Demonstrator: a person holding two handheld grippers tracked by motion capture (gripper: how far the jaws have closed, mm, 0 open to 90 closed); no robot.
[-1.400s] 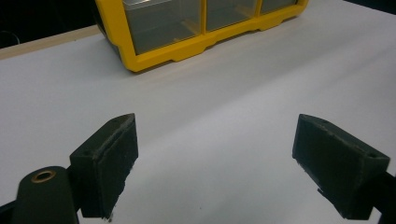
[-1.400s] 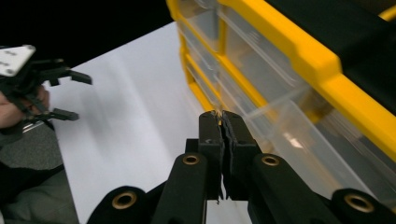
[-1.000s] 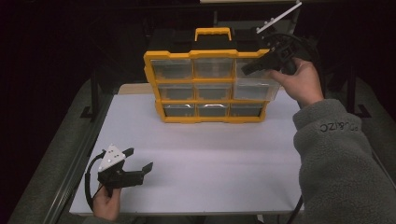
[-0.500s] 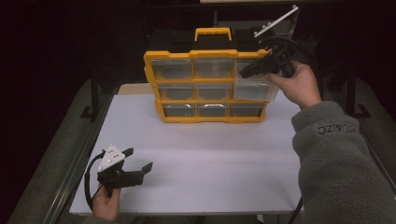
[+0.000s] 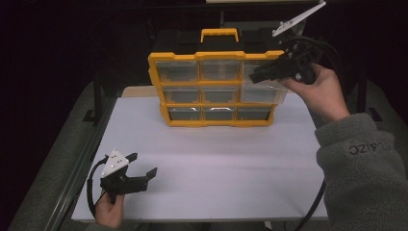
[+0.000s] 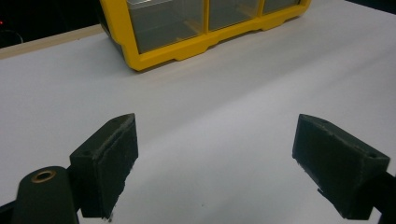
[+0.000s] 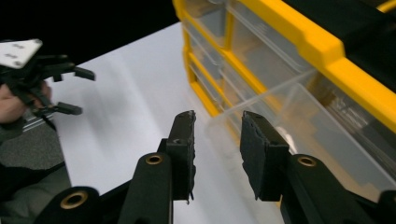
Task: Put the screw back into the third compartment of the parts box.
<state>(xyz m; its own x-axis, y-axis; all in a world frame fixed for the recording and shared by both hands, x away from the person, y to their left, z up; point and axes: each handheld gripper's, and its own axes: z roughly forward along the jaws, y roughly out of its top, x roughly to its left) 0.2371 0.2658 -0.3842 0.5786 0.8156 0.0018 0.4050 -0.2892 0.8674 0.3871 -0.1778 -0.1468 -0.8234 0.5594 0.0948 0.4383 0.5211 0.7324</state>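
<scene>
Drew back a little from the top right drawer (image 5: 263, 82) of the yellow parts organizer (image 5: 217, 89) on the right, with the right hand-held gripper (image 5: 260, 74) having just been opening its jaws and nothing between them. Kept to the same spot at the near left corner of the white counter (image 5: 211, 159) with the left hand-held gripper (image 5: 143, 166).

Going left to right: held the left hand-held gripper low over the counter, jaws spread wide and empty, well apart from the organizer, whose lower yellow frame (image 6: 187, 44) stood ahead in the left gripper view. Stood upright at the far middle of the counter, that organizer, three rows of clear drawers under a yellow carry handle (image 5: 219, 34). Protruded from the frame, the clear top right drawer (image 7: 299, 121), pulled partly out. Hovered just in front of that drawer, the right hand-held gripper (image 7: 217, 140), jaws narrowly parted, pads off the plastic. Reached in from the lower right, a grey fleece sleeve (image 5: 361, 163).
</scene>
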